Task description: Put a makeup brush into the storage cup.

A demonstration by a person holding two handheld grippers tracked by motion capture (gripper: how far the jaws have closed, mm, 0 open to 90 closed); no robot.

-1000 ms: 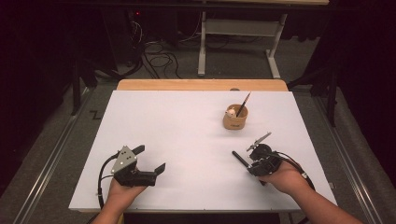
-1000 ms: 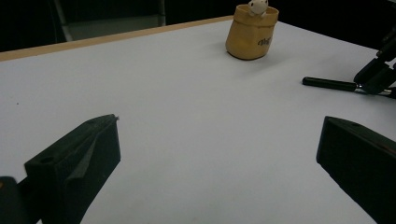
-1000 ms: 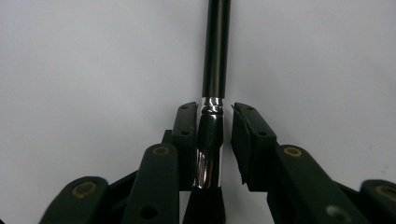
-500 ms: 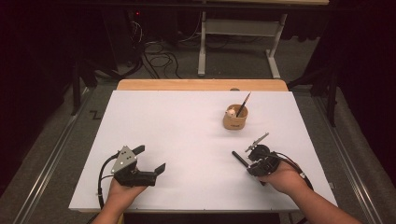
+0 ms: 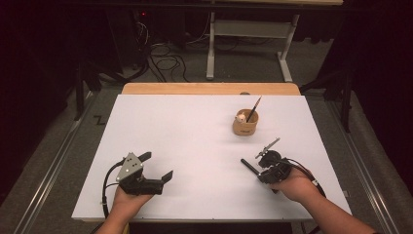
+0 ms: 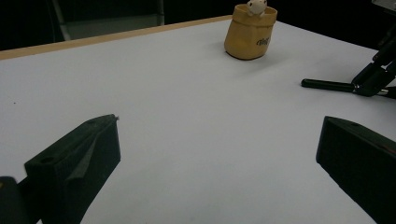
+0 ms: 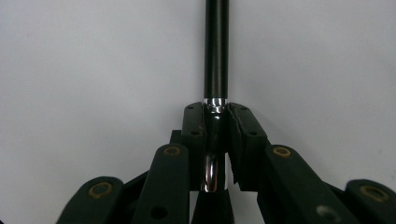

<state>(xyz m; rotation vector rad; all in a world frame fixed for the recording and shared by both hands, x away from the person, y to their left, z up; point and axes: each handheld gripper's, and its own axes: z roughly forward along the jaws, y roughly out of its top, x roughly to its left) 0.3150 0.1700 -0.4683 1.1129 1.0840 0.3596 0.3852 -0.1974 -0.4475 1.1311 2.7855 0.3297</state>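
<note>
A black pen [image 5: 249, 165] with a chrome band lies low over the white table [image 5: 195, 126] at the right front. My right gripper [image 5: 260, 170] is shut on it. In the right gripper view the pads [image 7: 194, 123] clamp the pen [image 7: 217, 51] just behind the chrome band, and its jaws have just been closing on it. My left gripper [image 5: 157, 165] rests at the left front, open, with bare table between its jaws [image 6: 219, 126]. The left gripper view also shows the pen [image 6: 327, 85] at the right.
A tan cup [image 5: 245, 124] stands on the right half of the table, holding a pencil [image 5: 254, 108] and a small white figure [image 5: 240, 117]. The left gripper view has the cup [image 6: 250, 35] at the far side. A wooden strip [image 5: 209, 88] edges the table's back.
</note>
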